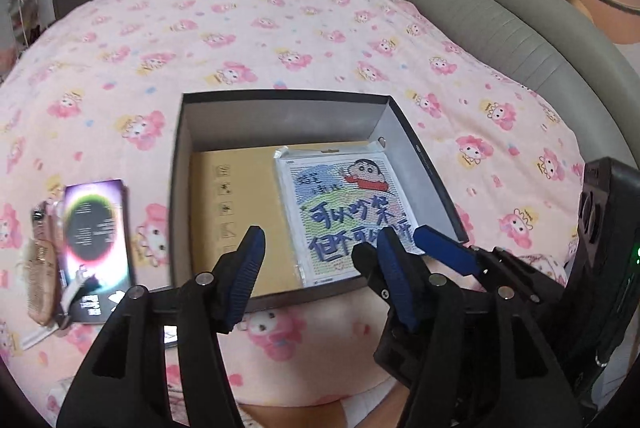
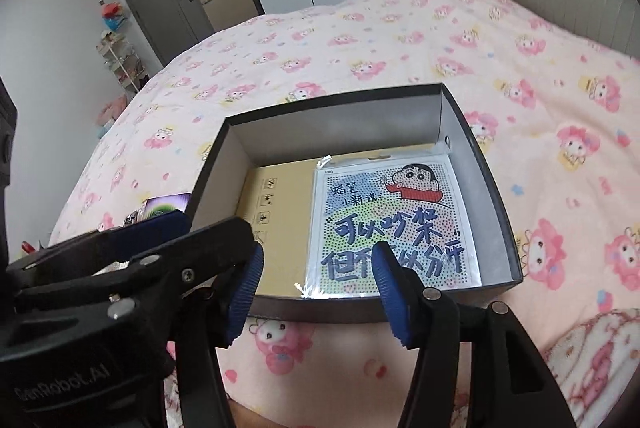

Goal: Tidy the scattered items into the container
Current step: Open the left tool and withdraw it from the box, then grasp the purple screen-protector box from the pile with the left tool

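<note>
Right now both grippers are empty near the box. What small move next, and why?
Probably swing the left gripper, open and empty, left toward the purple box lying on the blanket outside the container. The cartoon packet is already inside.

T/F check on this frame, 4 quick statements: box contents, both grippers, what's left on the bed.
1. The cartoon packet lies flat inside the box. True.
2. The left gripper is shut on the purple carton. False: it is open and holds nothing; the carton lies on the blanket, left of the box.
3. The right gripper is open and empty. True.
4. The box has its lid on. False: it is open at the top, with a tan sheet showing beside the packet.
</note>
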`<act>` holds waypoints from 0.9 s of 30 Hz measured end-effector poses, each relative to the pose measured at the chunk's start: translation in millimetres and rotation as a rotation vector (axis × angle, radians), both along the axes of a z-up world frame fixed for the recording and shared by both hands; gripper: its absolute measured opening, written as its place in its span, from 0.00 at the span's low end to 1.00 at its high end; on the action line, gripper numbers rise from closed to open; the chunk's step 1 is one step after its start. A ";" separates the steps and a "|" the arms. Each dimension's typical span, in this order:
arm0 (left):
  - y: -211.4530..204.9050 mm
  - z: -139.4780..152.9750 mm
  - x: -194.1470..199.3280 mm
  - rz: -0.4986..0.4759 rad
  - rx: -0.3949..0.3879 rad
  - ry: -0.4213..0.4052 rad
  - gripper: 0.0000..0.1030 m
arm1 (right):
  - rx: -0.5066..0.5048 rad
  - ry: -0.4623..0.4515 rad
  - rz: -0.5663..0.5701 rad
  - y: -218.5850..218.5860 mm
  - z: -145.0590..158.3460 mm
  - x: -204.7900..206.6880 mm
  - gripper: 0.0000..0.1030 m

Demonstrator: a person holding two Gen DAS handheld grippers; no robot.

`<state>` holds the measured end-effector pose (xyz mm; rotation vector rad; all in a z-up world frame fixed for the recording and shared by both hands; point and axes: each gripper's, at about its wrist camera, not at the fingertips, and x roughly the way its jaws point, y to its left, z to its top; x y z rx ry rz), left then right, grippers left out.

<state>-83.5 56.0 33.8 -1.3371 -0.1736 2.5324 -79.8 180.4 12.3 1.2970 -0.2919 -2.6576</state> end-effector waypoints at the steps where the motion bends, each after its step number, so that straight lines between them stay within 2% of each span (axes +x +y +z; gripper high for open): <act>1: -4.5 1.4 3.4 0.006 -0.001 0.005 0.59 | 0.006 0.004 0.004 -2.2 0.6 -1.6 0.51; 8: -42.0 3.8 22.6 0.063 0.005 0.008 0.59 | 0.018 0.025 0.057 -33.1 5.5 8.5 0.53; 15: -91.7 -7.2 39.9 0.132 0.018 -0.017 0.60 | 0.035 0.023 0.184 -86.7 2.3 14.7 0.53; 18: -119.9 -14.2 47.8 0.187 0.031 -0.029 0.60 | 0.033 -0.001 0.236 -110.9 -4.2 13.0 0.53; 22: -168.2 -29.6 56.4 0.305 0.061 -0.063 0.60 | 0.032 -0.023 0.302 -138.4 -13.8 5.9 0.53; 27: -231.7 -66.0 60.3 0.473 0.146 -0.160 0.59 | 0.045 -0.039 0.374 -165.1 -27.5 -4.3 0.53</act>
